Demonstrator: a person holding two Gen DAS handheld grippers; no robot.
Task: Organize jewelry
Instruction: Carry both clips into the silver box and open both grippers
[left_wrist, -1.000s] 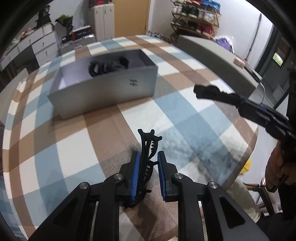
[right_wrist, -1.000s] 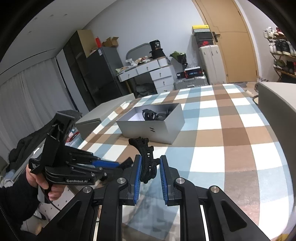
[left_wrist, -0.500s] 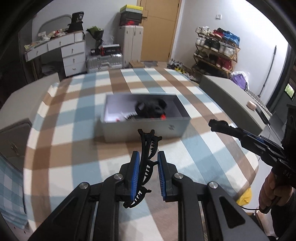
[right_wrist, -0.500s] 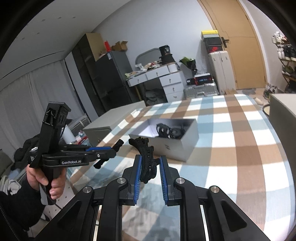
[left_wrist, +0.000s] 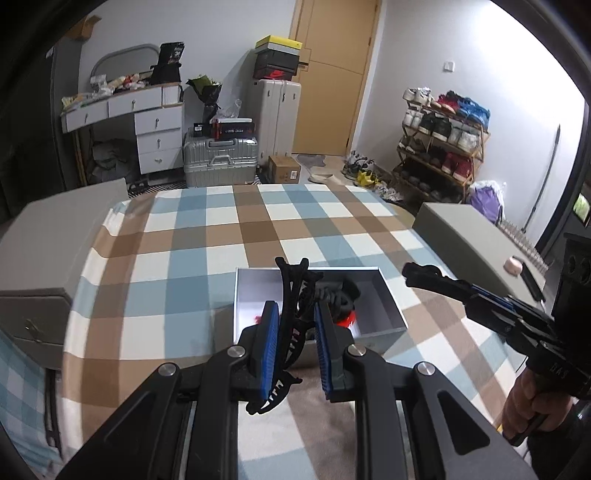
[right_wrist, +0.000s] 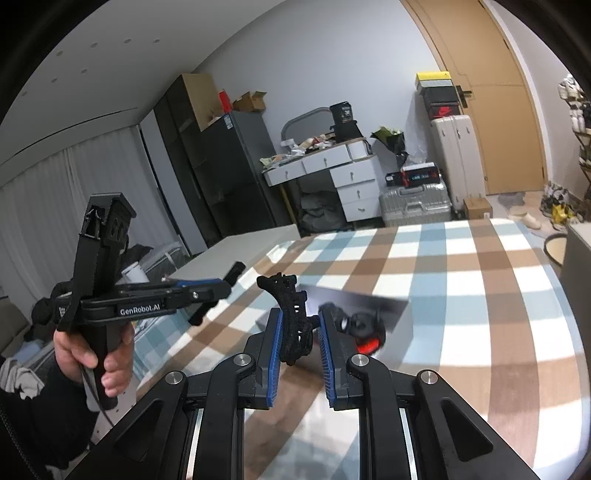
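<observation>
Black hair claws already lie in the grey box (left_wrist: 391, 301); left gripper (left_wrist: 295, 325) and right gripper (right_wrist: 300, 334) each pinch another claw, not yet dropped in.

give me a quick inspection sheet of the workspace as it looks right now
surface: table under a blue, brown and white checked cloth
job's things: open grey box with dark pieces and something red inside; a black hair claw in the left gripper; a black lacy clip in the right gripper
clutter: nothing seen on the cloth beyond the box
grippers: both hang near the box, each shut on its piece
cables: a dark cord hangs below the left handle
surroundings: shoe rack, suitcases, white drawers, door
</observation>
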